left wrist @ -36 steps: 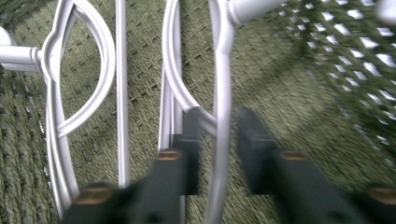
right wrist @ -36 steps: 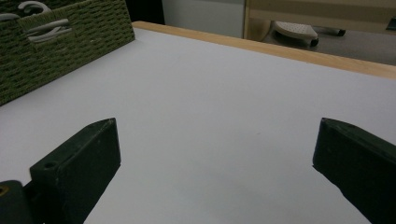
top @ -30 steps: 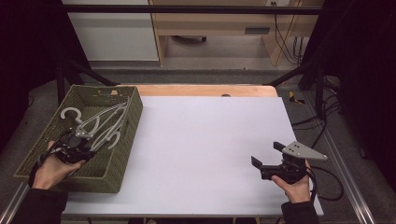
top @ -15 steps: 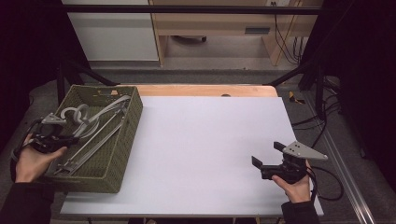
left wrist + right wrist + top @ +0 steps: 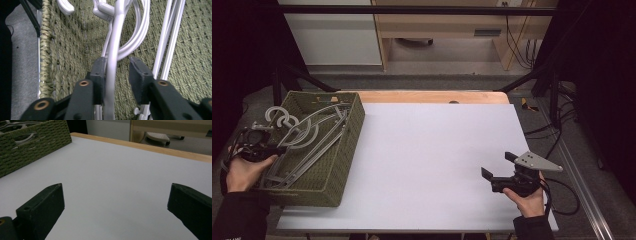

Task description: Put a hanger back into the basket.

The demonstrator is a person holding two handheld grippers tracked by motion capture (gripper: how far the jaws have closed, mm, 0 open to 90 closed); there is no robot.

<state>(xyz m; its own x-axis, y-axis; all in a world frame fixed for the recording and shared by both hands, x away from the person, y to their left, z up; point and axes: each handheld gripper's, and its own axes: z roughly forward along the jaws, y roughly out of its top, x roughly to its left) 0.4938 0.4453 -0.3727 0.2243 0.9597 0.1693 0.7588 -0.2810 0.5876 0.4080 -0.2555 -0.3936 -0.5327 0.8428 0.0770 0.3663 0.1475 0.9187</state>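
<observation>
Several grey plastic hangers (image 5: 307, 137) lie tangled in a green woven basket (image 5: 354, 125) at the table's left, with their hooks over its left rim. My left gripper (image 5: 272, 148) is at that rim. In the left gripper view one hanger's bar (image 5: 113, 50) runs up between the jaws of my left gripper (image 5: 117, 67). It lies against one pad, with a gap to the other. The jaws have just been opening. My right gripper (image 5: 498, 165) rests near the table's front right, open with nothing between the jaws of the gripper (image 5: 115, 195).
The basket wall (image 5: 67, 45) is close beside the left jaws. In the right gripper view the basket (image 5: 32, 147) stands far off across the white tabletop (image 5: 432, 150). A wooden strip (image 5: 432, 96) edges the far side. Cables (image 5: 562, 195) trail at the right.
My left hand has moved left and away from the basket's near part to its left rim, and the hangers shifted with it. The right hand has kept still.
</observation>
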